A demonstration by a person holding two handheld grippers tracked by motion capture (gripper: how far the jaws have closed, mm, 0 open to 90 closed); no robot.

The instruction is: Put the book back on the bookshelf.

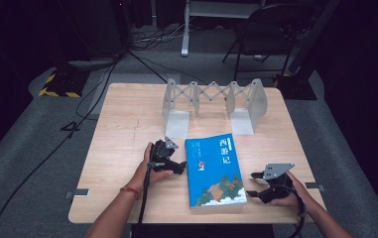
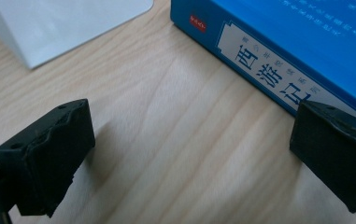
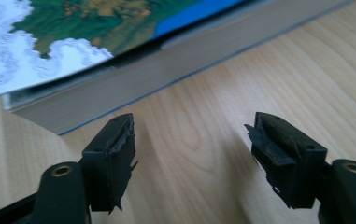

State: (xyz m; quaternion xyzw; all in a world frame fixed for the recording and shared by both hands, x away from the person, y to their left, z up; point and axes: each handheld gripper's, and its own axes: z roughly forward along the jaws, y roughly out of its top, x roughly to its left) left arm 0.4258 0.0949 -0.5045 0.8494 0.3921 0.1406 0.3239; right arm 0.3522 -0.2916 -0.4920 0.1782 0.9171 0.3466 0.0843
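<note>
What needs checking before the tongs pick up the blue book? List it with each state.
1. Blue book lies flat on the table, cover up: ok.
2. Left tongs open, nothing between the jaws, beside the book's spine: ok.
3. Right tongs open and bare, facing the page edge: ok.
4. Either tongs gripping the book: not ok, bare wood lies between both pairs of jaws.
5. Expanding bookend rack upright behind the book, with free slots: ok.
6. Book's weight and slipperiness: cannot tell.

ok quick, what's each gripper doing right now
left gripper: open, holding nothing, by the book's spine
right gripper: open, holding nothing, near the book's page edge
</note>
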